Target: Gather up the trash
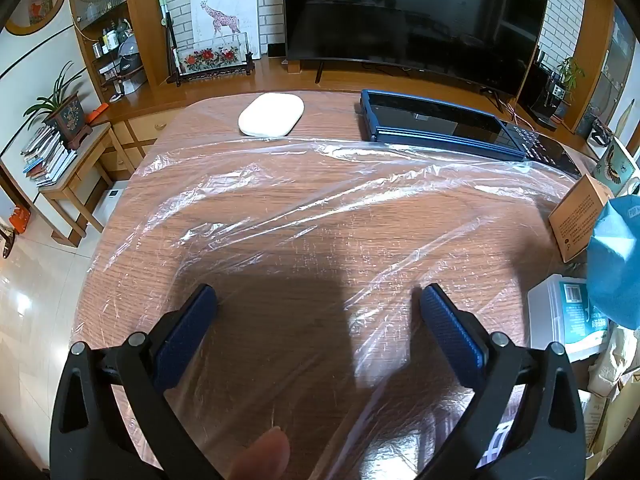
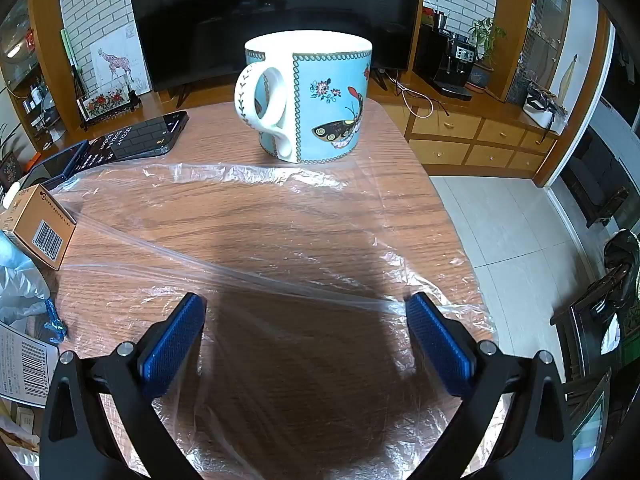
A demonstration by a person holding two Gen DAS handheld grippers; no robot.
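Wood-grain table (image 1: 280, 120) carries a clear plastic sheet (image 1: 320, 208) spread flat over most of its top, wrinkled at the far edge. Left to right beyond the sheet: white pad (image 1: 271, 114), dark blue device (image 1: 440, 124), cardboard box (image 2: 38, 226) at the sheet's edge, blue butterfly mug (image 2: 316, 96) touching the sheet's far edge. Left gripper (image 1: 316, 320) and right gripper (image 2: 306, 328) both angle down over the sheet, jaws spread wide, nothing pinched.

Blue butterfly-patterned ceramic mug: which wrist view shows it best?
Right wrist view: the blue butterfly-patterned ceramic mug stands whole and upright on the wooden table, handle facing left. The left wrist view does not show it.
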